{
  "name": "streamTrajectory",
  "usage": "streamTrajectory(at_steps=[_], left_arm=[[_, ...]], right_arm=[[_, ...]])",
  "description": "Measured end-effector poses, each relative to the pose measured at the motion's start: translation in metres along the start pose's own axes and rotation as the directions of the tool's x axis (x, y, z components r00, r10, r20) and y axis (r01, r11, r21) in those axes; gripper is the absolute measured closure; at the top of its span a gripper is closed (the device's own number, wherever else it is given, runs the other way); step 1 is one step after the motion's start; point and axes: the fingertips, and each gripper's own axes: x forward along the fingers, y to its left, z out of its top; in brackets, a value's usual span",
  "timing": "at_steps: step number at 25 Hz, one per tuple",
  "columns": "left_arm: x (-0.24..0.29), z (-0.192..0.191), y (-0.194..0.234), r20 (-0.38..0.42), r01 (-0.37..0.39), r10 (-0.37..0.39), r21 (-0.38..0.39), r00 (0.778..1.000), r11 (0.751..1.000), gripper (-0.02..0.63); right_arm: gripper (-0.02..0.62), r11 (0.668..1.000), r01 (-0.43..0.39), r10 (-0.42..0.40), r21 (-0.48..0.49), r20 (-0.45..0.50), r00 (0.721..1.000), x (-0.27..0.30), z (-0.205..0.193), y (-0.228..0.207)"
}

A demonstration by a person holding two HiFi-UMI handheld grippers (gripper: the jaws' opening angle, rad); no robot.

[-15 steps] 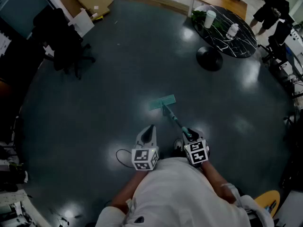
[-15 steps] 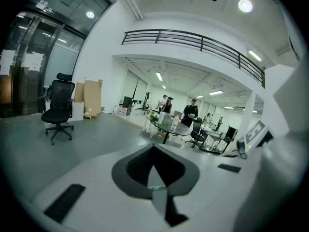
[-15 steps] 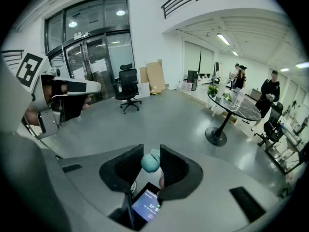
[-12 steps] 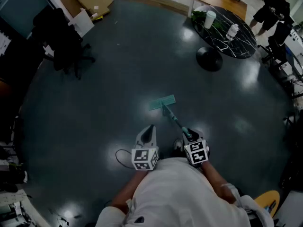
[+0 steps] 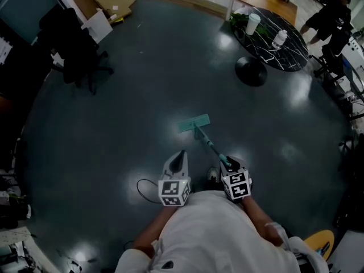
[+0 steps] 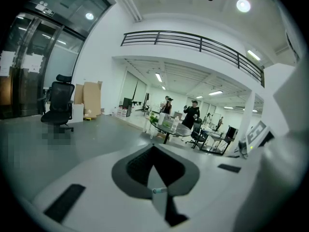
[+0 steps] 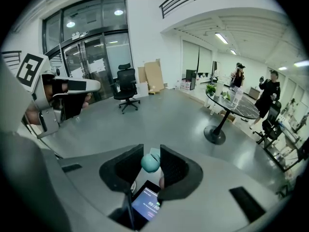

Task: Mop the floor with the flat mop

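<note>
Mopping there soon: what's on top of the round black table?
A white cup, a pale bottle and a green plant. The tabletop hides the floor beneath, except its pedestal base.

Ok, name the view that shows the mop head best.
Head view: the whole mop head lies flat on the floor. The right gripper view shows mainly the handle's teal end between its jaws; the left gripper view, nothing.

Dim overhead glare, fisheye-warped edges
</note>
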Motion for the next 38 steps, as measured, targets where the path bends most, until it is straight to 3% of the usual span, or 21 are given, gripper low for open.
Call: streamTrajectory(at_steps=[10, 20, 29, 38], left_arm=[[0.004, 0.001, 0.020, 0.003, -0.053, 0.053, -0.032, 0.999, 0.998, 0.601], [0.010, 0.000, 0.035, -0.011, -0.080, 0.080, -0.052, 0.997, 0.995, 0.601], [-0.004, -0.001, 0.061, -0.014, -0.141, 0.140, -0.066, 0.990, 0.988, 0.601], [-0.021, -0.006, 0.087, -0.016, -0.179, 0.178, -0.083, 0.984, 0.980, 0.601]], right_arm=[[0.485, 1.000, 0.004, -0.004, -0.026, 0.011, 1.000, 0.039, 0.011, -0.013], [0.485, 0.997, 0.019, -0.013, -0.074, 0.081, 0.997, 0.161, 0.106, -0.044], [0.485, 0.996, 0.047, -0.044, -0.076, 0.042, 0.998, 0.259, 0.150, -0.048], [0.486, 0.994, 0.074, -0.071, -0.075, 0.036, 0.997, 0.271, 0.159, -0.049]])
